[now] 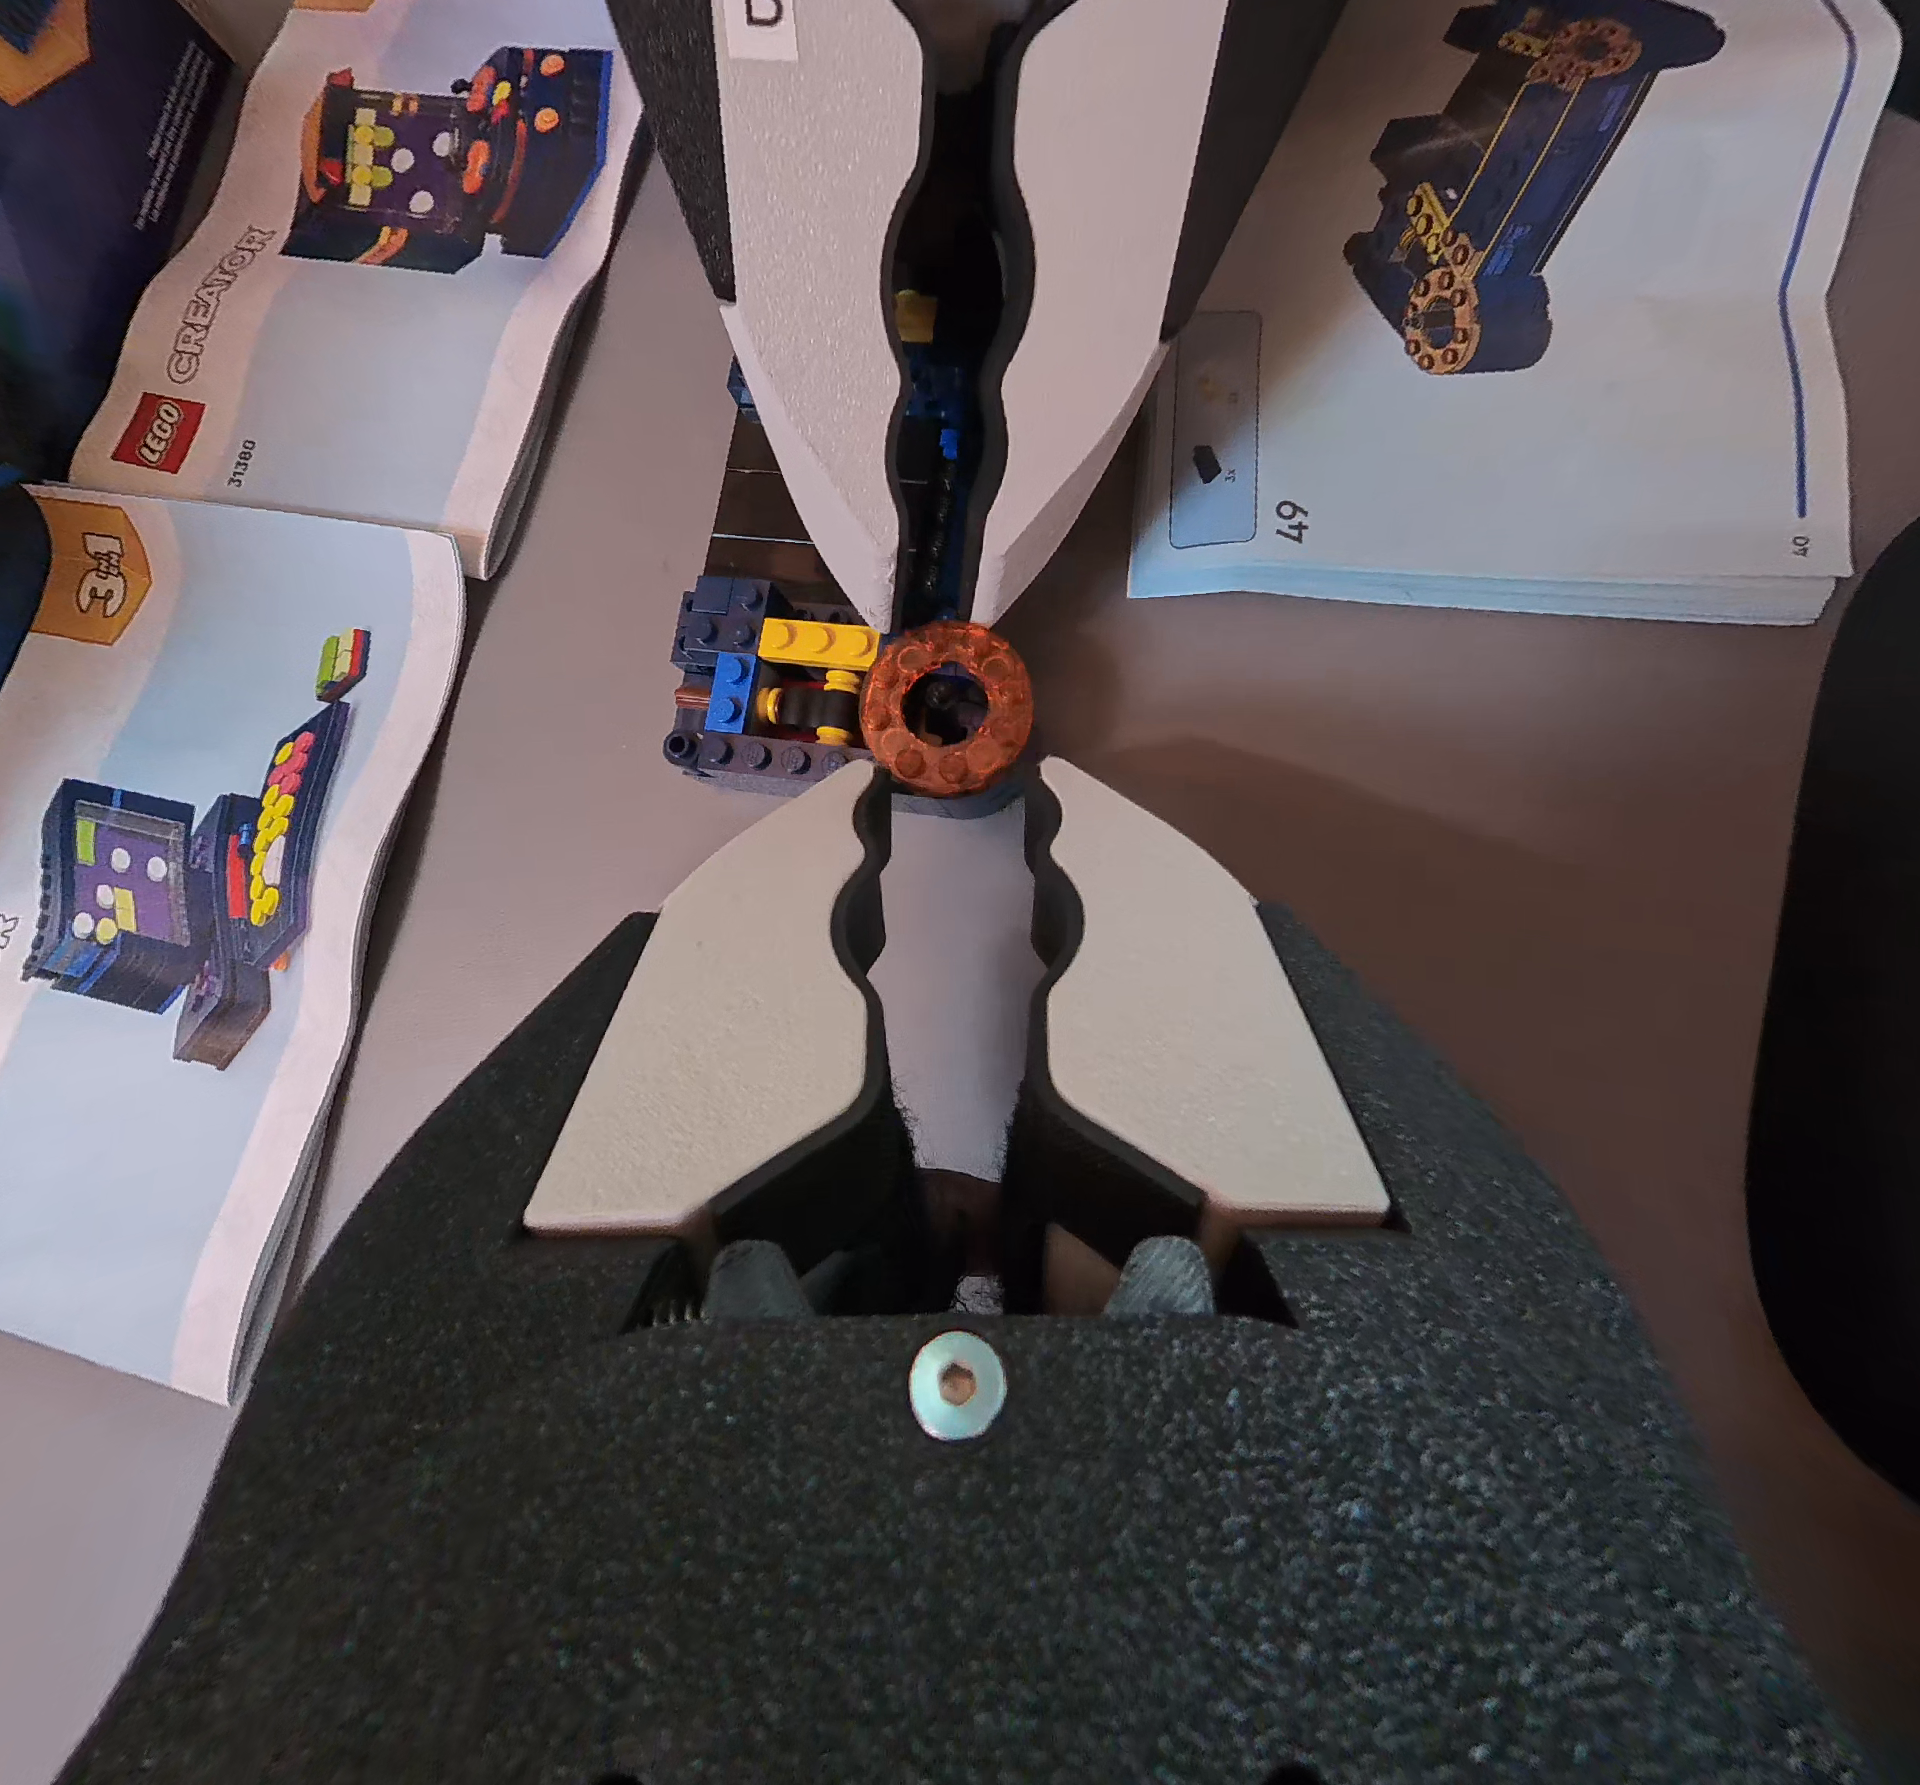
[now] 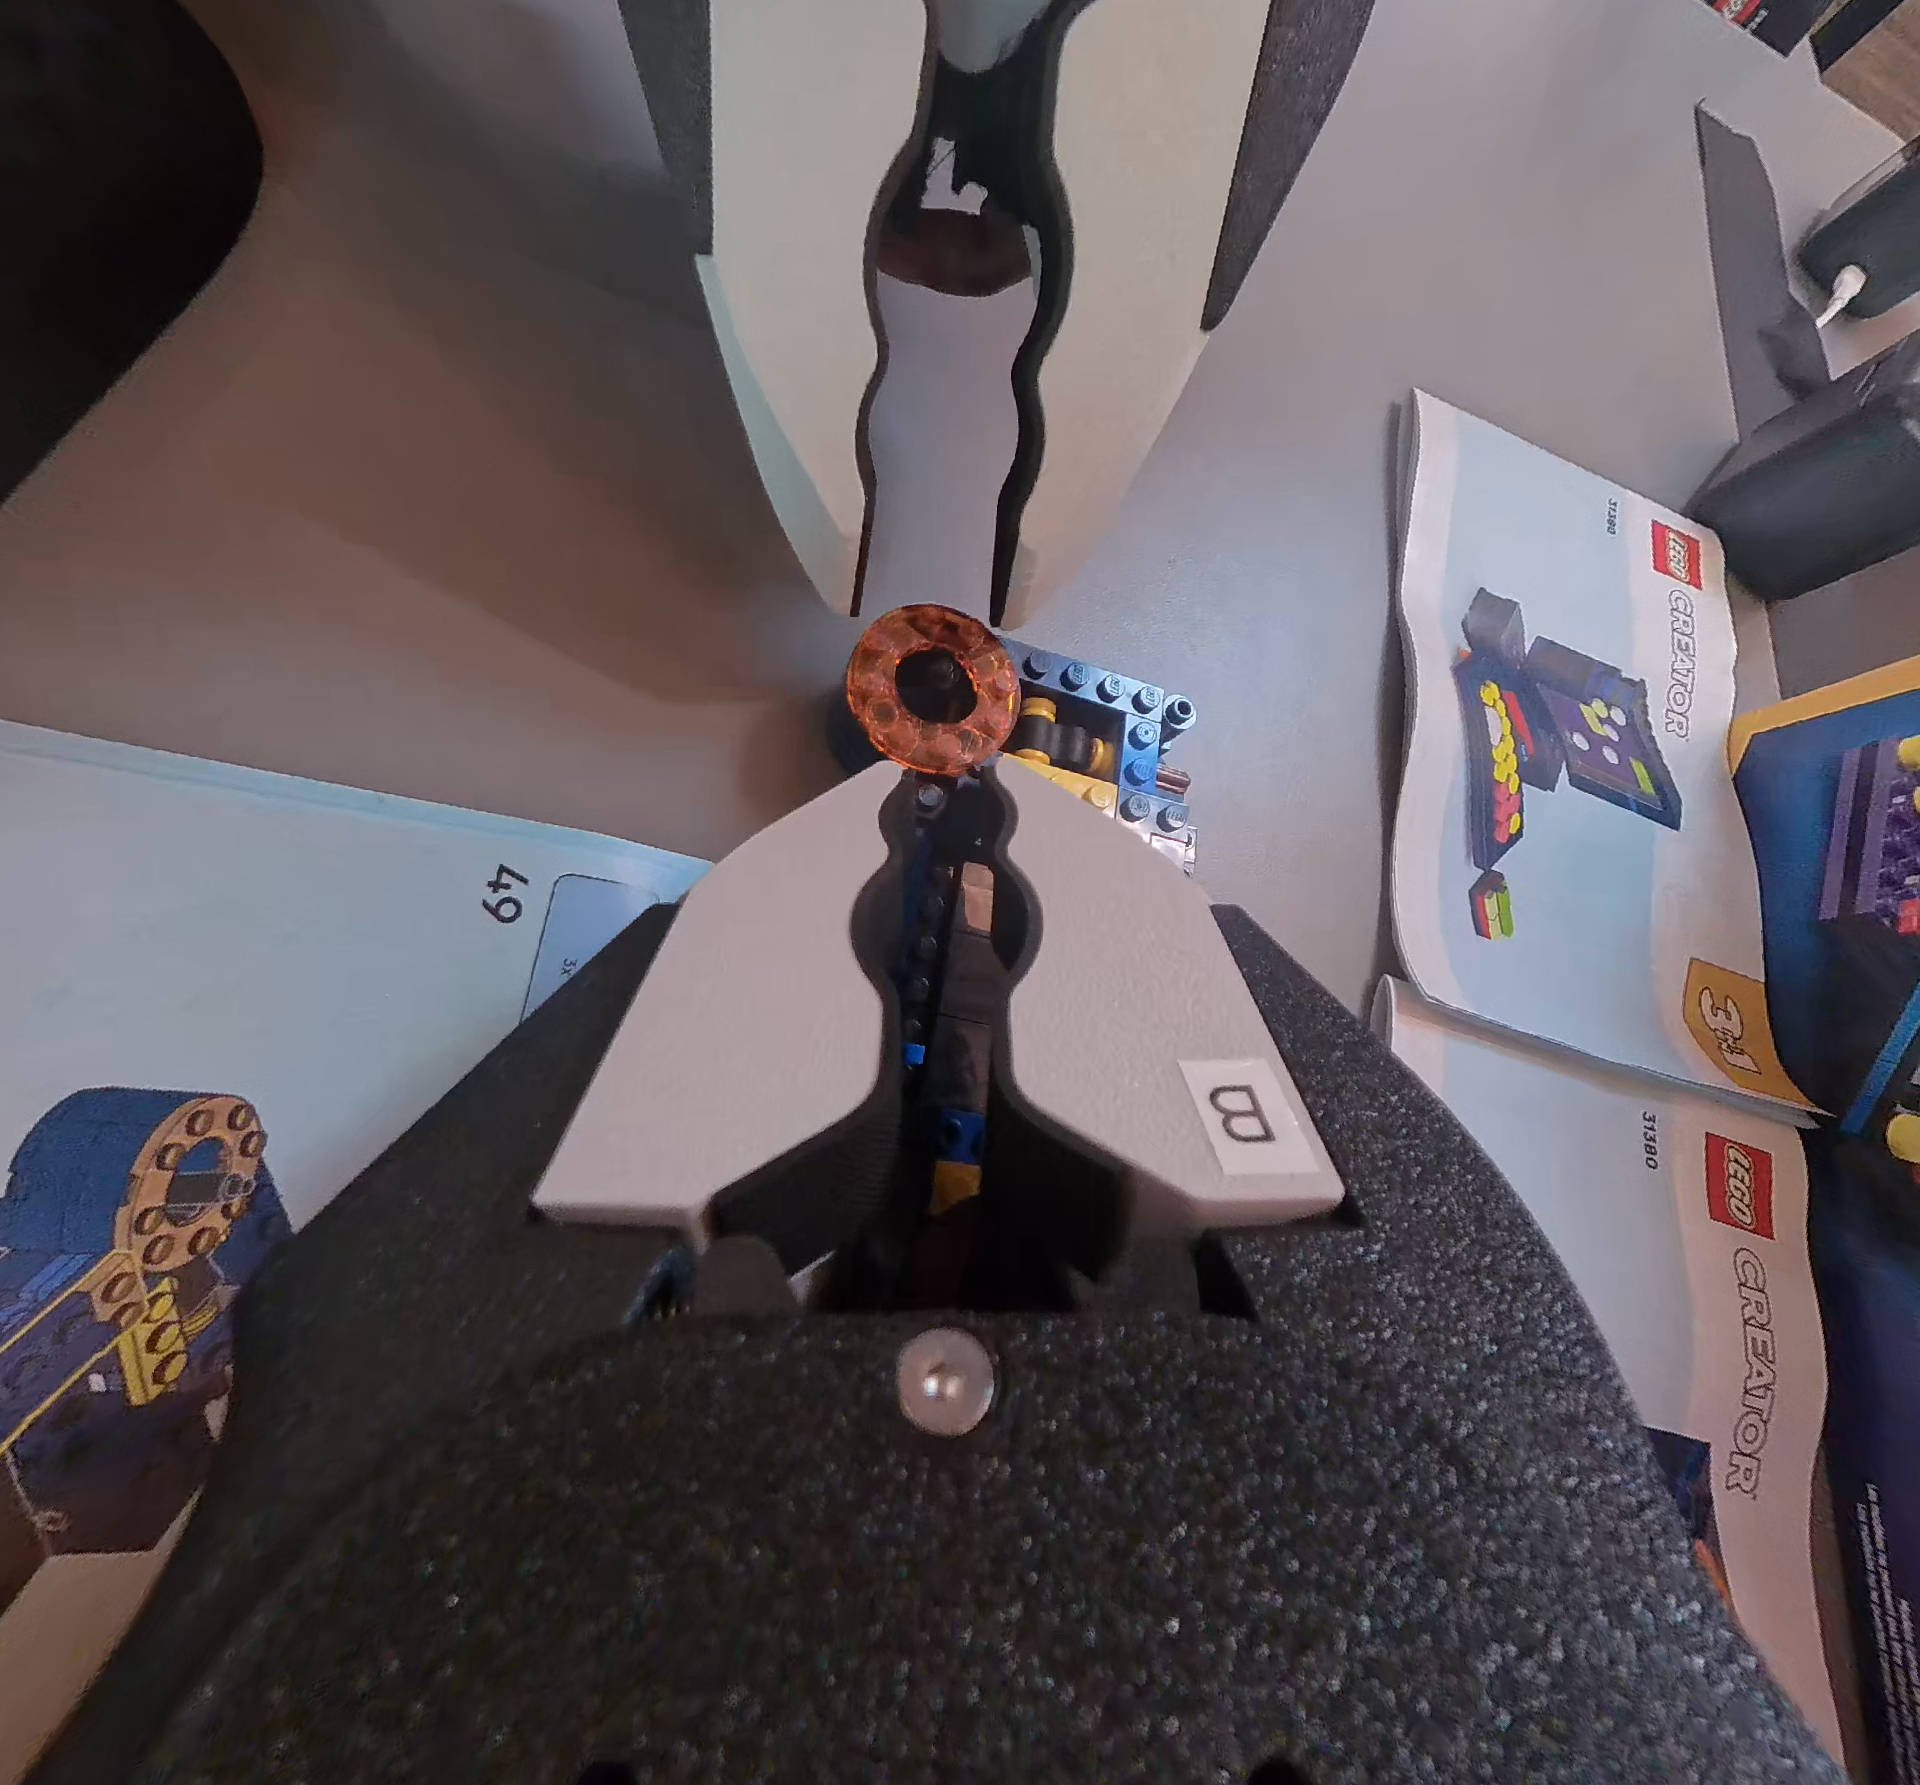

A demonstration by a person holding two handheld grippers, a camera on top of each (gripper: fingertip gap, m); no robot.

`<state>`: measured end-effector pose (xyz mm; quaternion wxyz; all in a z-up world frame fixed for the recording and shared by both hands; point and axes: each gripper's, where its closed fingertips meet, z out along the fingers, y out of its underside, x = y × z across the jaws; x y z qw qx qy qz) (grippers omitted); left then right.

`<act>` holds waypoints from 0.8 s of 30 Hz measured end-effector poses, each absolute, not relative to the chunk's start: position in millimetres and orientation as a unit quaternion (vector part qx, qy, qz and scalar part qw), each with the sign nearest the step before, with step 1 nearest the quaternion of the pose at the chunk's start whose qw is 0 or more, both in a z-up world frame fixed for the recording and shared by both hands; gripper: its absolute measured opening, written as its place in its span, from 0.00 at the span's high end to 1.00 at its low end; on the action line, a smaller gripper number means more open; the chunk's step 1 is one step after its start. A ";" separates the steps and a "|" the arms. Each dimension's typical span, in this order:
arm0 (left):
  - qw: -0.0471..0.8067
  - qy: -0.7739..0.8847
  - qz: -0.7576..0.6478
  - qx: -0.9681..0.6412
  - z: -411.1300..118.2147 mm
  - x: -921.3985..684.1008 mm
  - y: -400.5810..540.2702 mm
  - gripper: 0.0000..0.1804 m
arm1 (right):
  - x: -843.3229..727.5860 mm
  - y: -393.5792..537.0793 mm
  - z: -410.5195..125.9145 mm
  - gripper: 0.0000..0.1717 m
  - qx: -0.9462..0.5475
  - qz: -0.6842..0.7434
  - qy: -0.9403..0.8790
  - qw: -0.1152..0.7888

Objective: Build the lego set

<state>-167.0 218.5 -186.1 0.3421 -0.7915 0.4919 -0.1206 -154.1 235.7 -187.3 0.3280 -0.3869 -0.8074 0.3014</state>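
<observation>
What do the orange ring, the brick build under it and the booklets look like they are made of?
Orange ring: translucent glossy plastic, it seems; light glows through it and its studs show. Brick build: opaque moulded plastic, studded, with a slight sheen, in blue, dark blue and yellow. Booklets: printed paper with a soft sheen; the pages curl and stacked edges show.

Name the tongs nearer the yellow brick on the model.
Right. The right tongs close on the model beside the yellow brick; the left tongs sit open past the orange ring, farther off.
</observation>
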 end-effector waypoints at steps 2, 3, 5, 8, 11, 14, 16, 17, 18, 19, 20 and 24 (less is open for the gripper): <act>0.342 0.490 -0.120 -0.793 -185.9 -167.9 218.8 0.87 | -154.1 235.9 -187.2 0.94 -0.387 0.301 -0.807 0.328; 0.342 0.490 -0.121 -0.793 -185.7 -168.0 218.7 0.87 | -154.1 236.0 -187.2 0.94 -0.387 0.301 -0.807 0.328; 0.345 0.490 -0.121 -0.791 -184.8 -167.8 218.7 0.87 | -153.8 236.2 -187.2 0.93 -0.387 0.302 -0.807 0.328; 0.357 0.487 -0.125 -0.787 -179.0 -167.2 219.1 0.87 | -152.5 238.1 -185.6 0.93 -0.389 0.300 -0.807 0.329; 0.383 0.474 -0.143 -0.780 -168.0 -162.5 221.2 0.88 | -152.7 239.0 -178.4 0.93 -0.391 0.316 -0.796 0.336; 0.375 0.472 -0.135 -0.787 -172.3 -163.6 223.1 0.87 | -153.7 237.1 -175.5 0.93 -0.393 0.328 -0.790 0.336; 0.364 0.474 -0.133 -0.791 -177.2 -163.9 222.2 0.87 | -153.8 237.0 -178.8 0.93 -0.394 0.320 -0.795 0.333; 0.358 0.474 -0.133 -0.793 -179.1 -164.1 221.3 0.86 | -153.8 236.3 -180.2 0.93 -0.394 0.319 -0.796 0.331; 0.356 0.474 -0.132 -0.795 -180.1 -164.3 221.3 0.85 | -153.9 235.5 -181.4 0.93 -0.394 0.319 -0.797 0.328; 0.354 0.474 -0.130 -0.795 -180.8 -164.7 221.5 0.84 | -153.9 235.1 -182.6 0.93 -0.395 0.318 -0.798 0.326; 0.353 0.474 -0.127 -0.796 -181.5 -165.5 222.0 0.85 | -153.7 234.7 -183.7 0.93 -0.395 0.316 -0.800 0.323; 0.352 0.472 -0.125 -0.799 -183.1 -168.6 222.4 0.86 | -152.2 231.5 -185.4 0.93 -0.389 0.319 -0.805 0.315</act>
